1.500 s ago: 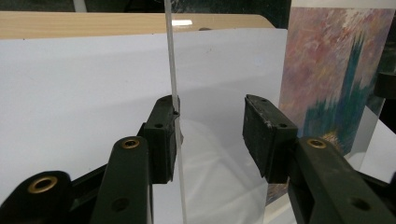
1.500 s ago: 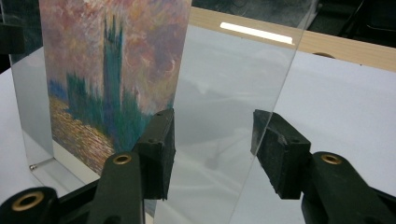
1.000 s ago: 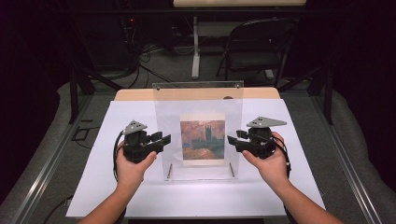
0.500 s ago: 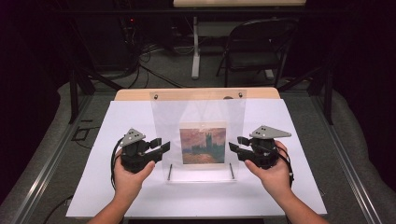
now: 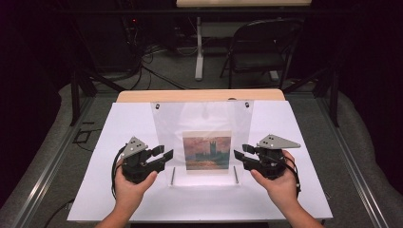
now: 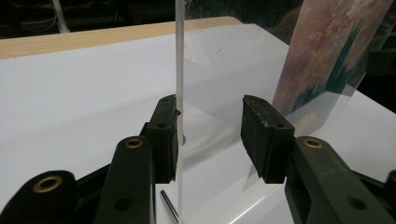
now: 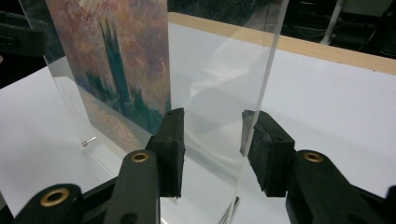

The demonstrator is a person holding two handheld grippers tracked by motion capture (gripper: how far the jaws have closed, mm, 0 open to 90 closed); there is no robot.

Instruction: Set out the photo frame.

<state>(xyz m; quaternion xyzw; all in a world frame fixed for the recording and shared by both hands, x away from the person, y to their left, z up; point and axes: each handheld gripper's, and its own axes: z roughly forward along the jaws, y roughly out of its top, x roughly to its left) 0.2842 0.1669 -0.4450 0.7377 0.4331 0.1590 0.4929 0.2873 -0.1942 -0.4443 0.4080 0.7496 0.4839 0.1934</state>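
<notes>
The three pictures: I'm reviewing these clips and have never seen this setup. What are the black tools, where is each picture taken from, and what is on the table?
A person sits at a table and works with two hand-held clamps, each with two black jaws. The high view looks down from above: the left gripper and the right gripper face each other across a clear acrylic frame that stands upright on the white table. Sandwiched in it is a small painting print of towers under a reddish sky.

The other two pictures come from cameras riding on the clamps, looking along their jaws. In the left gripper view, the frame's side edge stands between the jaws, close against one pad while the other stands clear. In the right gripper view, the opposite edge sits between the jaws with gaps showing. Neither clamp looks closed on it yet.
</notes>
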